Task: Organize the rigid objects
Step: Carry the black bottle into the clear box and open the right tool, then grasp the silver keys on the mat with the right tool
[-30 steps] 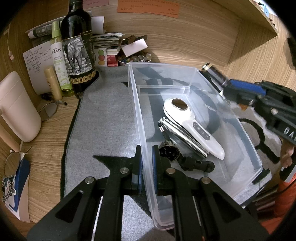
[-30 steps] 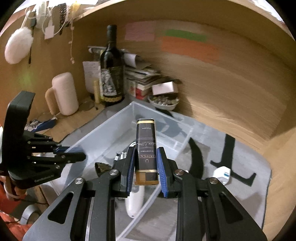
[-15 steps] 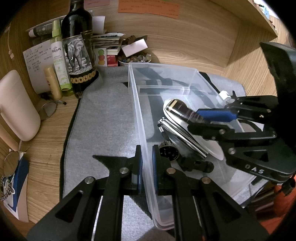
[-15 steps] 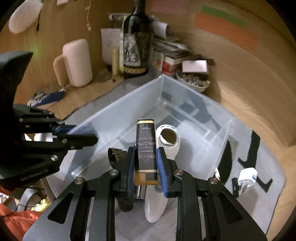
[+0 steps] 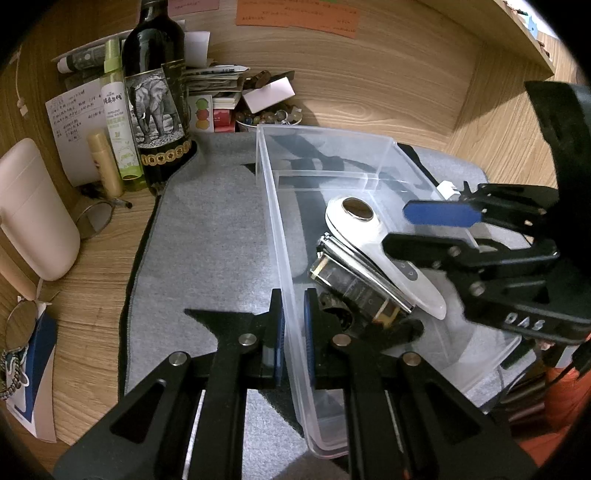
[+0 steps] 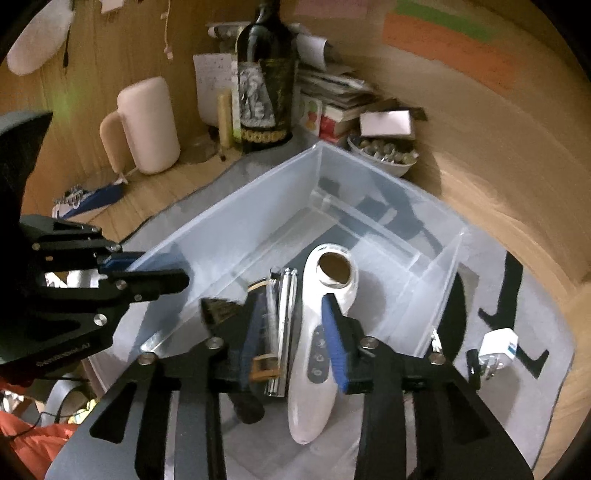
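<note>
The storage bin (image 5: 273,206) is of clear plastic, smooth and a little glossy. It stands on a grey felt-like mat (image 5: 207,236) with a matt, rough surface. The desk (image 5: 92,280) and the wall behind look like wood with visible grain. Inside the bin, the white device (image 6: 314,354) is of glossy plastic, and the rod beside it (image 6: 284,332) is polished metal. The wine bottle (image 5: 157,96) is of dark, shiny glass. The gripper arms look like matt black plastic with metal screws.

Home desk nook indicated: light wood-grain desktop (image 5: 92,258) and wall panels, dark wine bottle with elephant label (image 5: 157,107), stacked papers and booklets (image 5: 214,79), orange sticky note (image 5: 297,14), grey felt mat (image 5: 207,229), round wire-rimmed glasses (image 5: 20,325).
</note>
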Demonstrator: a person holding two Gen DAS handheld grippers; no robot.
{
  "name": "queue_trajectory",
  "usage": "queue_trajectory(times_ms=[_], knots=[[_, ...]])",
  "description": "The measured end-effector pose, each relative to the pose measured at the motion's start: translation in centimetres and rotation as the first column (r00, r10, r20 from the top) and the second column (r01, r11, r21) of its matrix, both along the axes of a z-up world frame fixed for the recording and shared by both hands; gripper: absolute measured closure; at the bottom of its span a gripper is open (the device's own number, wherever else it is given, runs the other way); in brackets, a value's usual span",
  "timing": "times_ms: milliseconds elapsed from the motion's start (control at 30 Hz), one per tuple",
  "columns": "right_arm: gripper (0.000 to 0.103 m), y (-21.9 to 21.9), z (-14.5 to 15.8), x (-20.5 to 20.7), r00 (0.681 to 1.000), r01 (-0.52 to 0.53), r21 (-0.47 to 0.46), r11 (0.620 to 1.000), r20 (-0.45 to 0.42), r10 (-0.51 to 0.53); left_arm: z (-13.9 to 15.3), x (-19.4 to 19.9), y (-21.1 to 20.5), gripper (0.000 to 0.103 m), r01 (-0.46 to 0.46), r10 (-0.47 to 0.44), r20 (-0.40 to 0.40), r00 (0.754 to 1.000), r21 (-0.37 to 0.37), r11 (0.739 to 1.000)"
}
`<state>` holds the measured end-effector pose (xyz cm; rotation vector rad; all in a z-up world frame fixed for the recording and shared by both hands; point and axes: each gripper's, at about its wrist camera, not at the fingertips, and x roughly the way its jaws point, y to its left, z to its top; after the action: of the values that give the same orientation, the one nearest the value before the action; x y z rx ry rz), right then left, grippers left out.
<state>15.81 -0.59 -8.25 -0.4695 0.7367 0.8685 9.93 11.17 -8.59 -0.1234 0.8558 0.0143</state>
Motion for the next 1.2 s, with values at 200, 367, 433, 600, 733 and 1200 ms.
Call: queue_trajectory(times_ms=[200,367,433,600,733,1200], knots=[[0.069,-1.6,1.6,0.2,0.999,0.04,0.047,0.998,0.03,-0.041,0.0,0.0,-0.1,0.094,0.001,-0.001,0.001,1.0,0.0,1.0],[0.069,-4.2,3.5,0.8,0.992,0.106,0.094,0.99,0.066,-0.112,0.0,0.0,-0.1,0.094,0.001,-0.001,0.001,1.0,-0.001,1.0],[0.069,-5.2,4.1,1.1,0.987,0.134,0.107,0.985,0.077,-0.143,0.0,0.0,0.0,0.094,0.001,-0.001,0.001,1.0,-0.001,1.0],[0.069,-7.7,4.9,1.8,0.971,0.205,0.125,0.971,0.098,-0.218,0.0,0.0,0.0,0.094,0.001,-0.001,0.001,1.0,-0.001,1.0],[0.069,-8.9,4.4,2.5,0.963,0.244,0.118,0.963,0.09,-0.255,0.0,0.0,0.0,0.094,0.001,-0.001,0.0,1.0,-0.001,1.0],[0.069,-10.8,-3.4,6.6,0.936,0.339,-0.04,0.94,-0.084,-0.342,0.0,0.0,0.1,0.094,0.002,-0.002,0.001,1.0,-0.002,1.0]])
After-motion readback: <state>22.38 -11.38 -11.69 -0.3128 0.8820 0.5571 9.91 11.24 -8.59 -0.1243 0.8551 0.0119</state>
